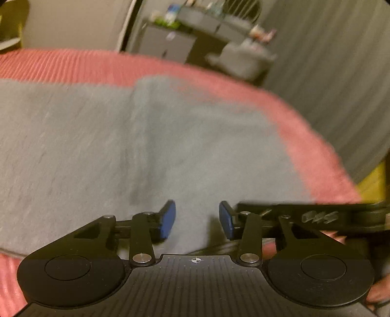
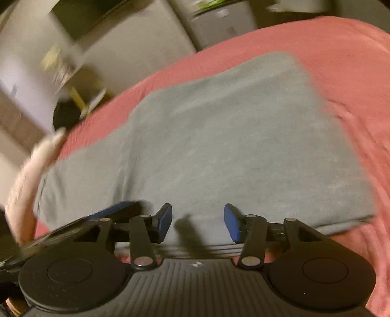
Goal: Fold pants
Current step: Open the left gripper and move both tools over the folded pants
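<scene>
Grey pants [image 2: 207,146] lie flat on a pink bedspread [image 2: 353,73], leaving the air above them open for both tools. The left gripper [image 1: 197,219] and the right gripper [image 2: 198,223] hover with jaws parted, nothing between the pads. At three o'clock in the left view, the other tool's black arm [image 1: 316,214] crowds in close. Beyond the bed's far edge, at twelve o'clock, stands a cluttered shelf unit [image 1: 195,31]; a grey curtain [image 1: 341,85] hangs at two.

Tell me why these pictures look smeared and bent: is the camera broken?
Left wrist view: motion blur smears the shelves and gray pants; fisheye curves the red bedspread. Right wrist view: the background streaks; the right gripper stays sharp, with a dark shadow between its fingers; dim, warm light.
</scene>
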Available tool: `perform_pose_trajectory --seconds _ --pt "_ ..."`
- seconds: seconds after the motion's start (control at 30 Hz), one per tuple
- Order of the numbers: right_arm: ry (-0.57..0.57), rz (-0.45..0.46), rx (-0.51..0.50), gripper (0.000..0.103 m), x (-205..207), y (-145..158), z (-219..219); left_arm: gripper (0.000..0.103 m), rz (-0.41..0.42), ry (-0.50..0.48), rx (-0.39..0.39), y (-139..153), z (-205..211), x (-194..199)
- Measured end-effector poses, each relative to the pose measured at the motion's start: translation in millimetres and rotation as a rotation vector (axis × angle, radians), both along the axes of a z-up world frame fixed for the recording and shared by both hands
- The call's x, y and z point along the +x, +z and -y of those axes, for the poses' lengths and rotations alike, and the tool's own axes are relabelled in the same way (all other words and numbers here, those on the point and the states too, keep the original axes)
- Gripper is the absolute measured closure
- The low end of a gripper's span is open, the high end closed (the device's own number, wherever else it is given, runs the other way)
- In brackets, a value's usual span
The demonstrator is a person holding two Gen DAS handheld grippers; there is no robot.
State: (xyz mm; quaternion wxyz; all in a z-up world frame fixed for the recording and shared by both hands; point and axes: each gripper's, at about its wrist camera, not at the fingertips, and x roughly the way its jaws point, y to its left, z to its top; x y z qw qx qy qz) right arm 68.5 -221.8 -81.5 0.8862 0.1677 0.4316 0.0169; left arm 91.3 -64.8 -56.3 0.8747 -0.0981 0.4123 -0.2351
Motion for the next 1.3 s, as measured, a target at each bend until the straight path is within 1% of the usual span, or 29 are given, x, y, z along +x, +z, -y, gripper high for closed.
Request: perform_pose_trajectory --seconds 0.07,0.1,0.17,0.27,0.3,0.33,0.37,0.4,0.43,0.47,0.5,0.57,0.6,0.63,0.7,0.77,0.8,0.83,0.87,0.9,0.93,1.0,1.03,1.07,1.1,1.17,1.2,1.23,1.3 --pt "-0.01 -0.006 0.029 0.062 3 -3 7 0.084 0.005 -0.001 0.042 -1 -5 8" --pt "-0.034 -0.011 0.051 0.065 4 -5 13 0.097 0.0 0.012 0.075 1 -7 11" --pt "-0.102 -0.017 0.073 0.081 4 -7 26 0.097 -0.023 0.033 0.052 4 -22 19" --pt "-0.252 -0.022 0.07 0.09 -11 -7 58 0.097 -0.115 0.083 -0.055 5 -43 31" --pt "-0.305 -0.02 0.067 0.092 -15 -7 69 0.097 -0.115 0.113 -0.062 9 -48 30" --pt "-0.345 -0.015 0.066 0.096 -19 -6 76 0.097 -0.087 0.144 -0.029 11 -52 26" --pt "-0.373 -0.01 0.071 0.1 -22 -7 82 0.095 -0.039 0.181 0.028 16 -52 23" --pt "-0.383 -0.007 0.076 0.1 -24 -7 84 0.079 0.014 0.225 0.088 20 -54 20" --pt "-0.382 -0.008 0.068 0.1 -24 -6 82 0.072 0.041 0.244 0.097 23 -56 17" --pt "-0.37 -0.003 0.044 0.094 -21 -3 76 0.072 0.062 0.247 0.071 25 -57 16" --pt "-0.345 0.016 0.024 0.09 -16 1 68 0.072 0.074 0.24 0.015 28 -59 15" --pt "-0.258 0.06 0.022 0.067 -3 3 54 0.063 0.097 0.203 -0.086 30 -43 10" --pt "-0.208 0.068 0.028 0.064 7 4 44 0.054 0.116 0.165 -0.125 31 -38 8" --pt "-0.164 0.075 0.027 0.063 17 5 34 0.048 0.133 0.136 -0.128 31 -26 7" --pt "-0.099 0.112 0.011 0.063 42 8 17 0.047 0.17 0.081 -0.094 28 -6 7" --pt "-0.059 0.101 0.052 0.063 68 7 10 0.045 0.168 0.059 -0.021 21 5 15" --pt "-0.037 0.082 0.086 0.063 81 2 9 0.048 0.156 0.067 0.034 14 10 19" --pt "-0.023 0.071 0.096 0.063 90 -3 10 0.055 0.155 0.07 0.065 8 12 23" --pt "-0.013 0.07 0.081 0.069 93 -5 10 0.059 0.171 0.07 0.092 5 11 25" --pt "-0.007 0.074 0.051 0.078 96 -6 14 0.058 0.185 0.077 0.118 4 9 24" --pt "-0.011 0.07 0.009 0.103 97 -8 22 0.054 0.176 0.111 0.162 3 5 23" --pt "-0.09 0.092 -0.072 0.103 90 -7 50 0.053 0.132 0.131 0.082 0 -7 28" --pt "-0.146 0.095 -0.145 0.103 86 -7 63 0.052 0.109 0.151 0.049 1 -11 30" --pt "-0.211 0.093 -0.256 0.103 80 -5 72 0.052 0.098 0.157 0.041 0 -12 33" --pt "-0.263 0.097 -0.308 0.103 74 -3 81 0.051 0.096 0.155 0.045 1 -10 33" --pt "-0.308 0.116 -0.236 0.103 66 2 91 0.05 0.11 0.152 0.067 -1 -7 30" --pt "-0.296 0.141 -0.215 0.099 66 5 87 0.048 0.117 0.149 0.074 -4 -7 31" --pt "-0.251 0.173 -0.203 0.094 67 9 78 0.047 0.122 0.145 0.08 -4 -4 34" --pt "-0.115 0.209 -0.144 0.091 80 10 52 0.045 0.13 0.141 0.092 -5 3 32"
